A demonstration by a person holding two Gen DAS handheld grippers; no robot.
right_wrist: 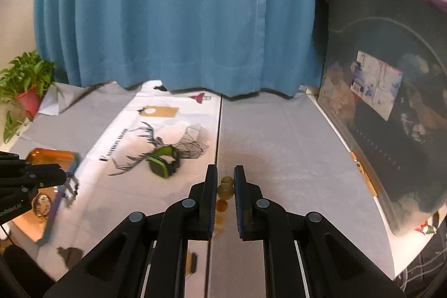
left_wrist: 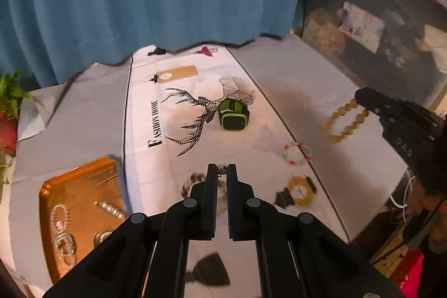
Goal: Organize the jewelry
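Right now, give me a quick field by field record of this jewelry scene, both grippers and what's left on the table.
left gripper: jaws shut on a mottled bead bracelet
right gripper: jaws shut on an amber bead bracelet, lifted above the table
orange tray: holds several sparkly pieces, left side of the table
green smartwatch: loose on the deer print of the tablecloth
red and white bracelet: loose on the tablecloth, apart from the watch
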